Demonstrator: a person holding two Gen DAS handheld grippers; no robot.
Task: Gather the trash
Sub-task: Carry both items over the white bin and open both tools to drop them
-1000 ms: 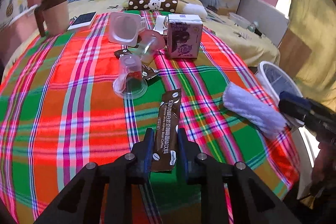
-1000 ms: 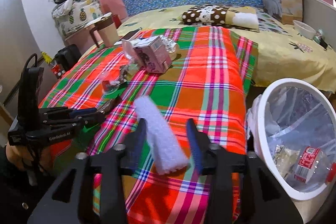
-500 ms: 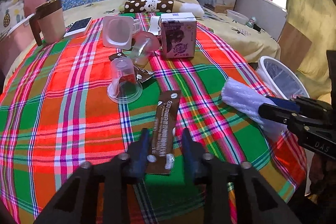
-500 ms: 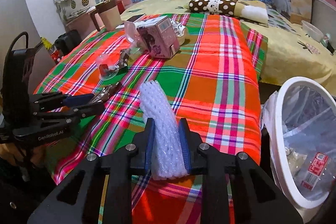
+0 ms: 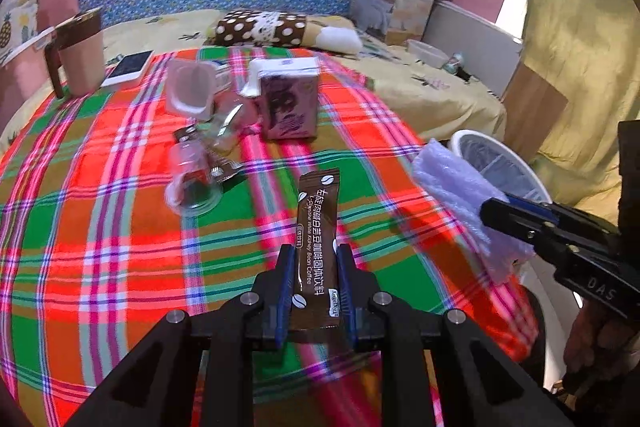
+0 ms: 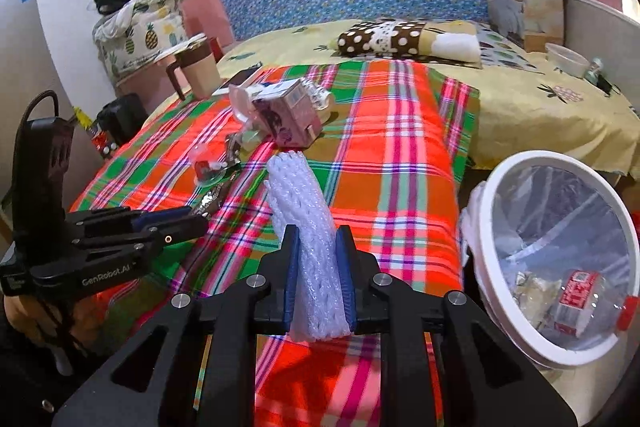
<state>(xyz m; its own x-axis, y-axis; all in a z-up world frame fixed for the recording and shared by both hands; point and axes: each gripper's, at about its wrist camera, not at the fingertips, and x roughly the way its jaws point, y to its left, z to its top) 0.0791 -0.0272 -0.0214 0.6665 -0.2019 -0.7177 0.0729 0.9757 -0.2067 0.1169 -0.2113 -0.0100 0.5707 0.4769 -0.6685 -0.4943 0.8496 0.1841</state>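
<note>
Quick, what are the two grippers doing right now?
Left gripper: closed on the coffee packet.
Right gripper: closed on the white foam net.

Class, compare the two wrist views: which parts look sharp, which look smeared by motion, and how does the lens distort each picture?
Left wrist view: the coffee sachet reads sharp, while the plaid cloth and clear cup are smeared. Right wrist view: the foam net is crisp, the cloth below streaked. Both: fisheye bending, dark corners.
</note>
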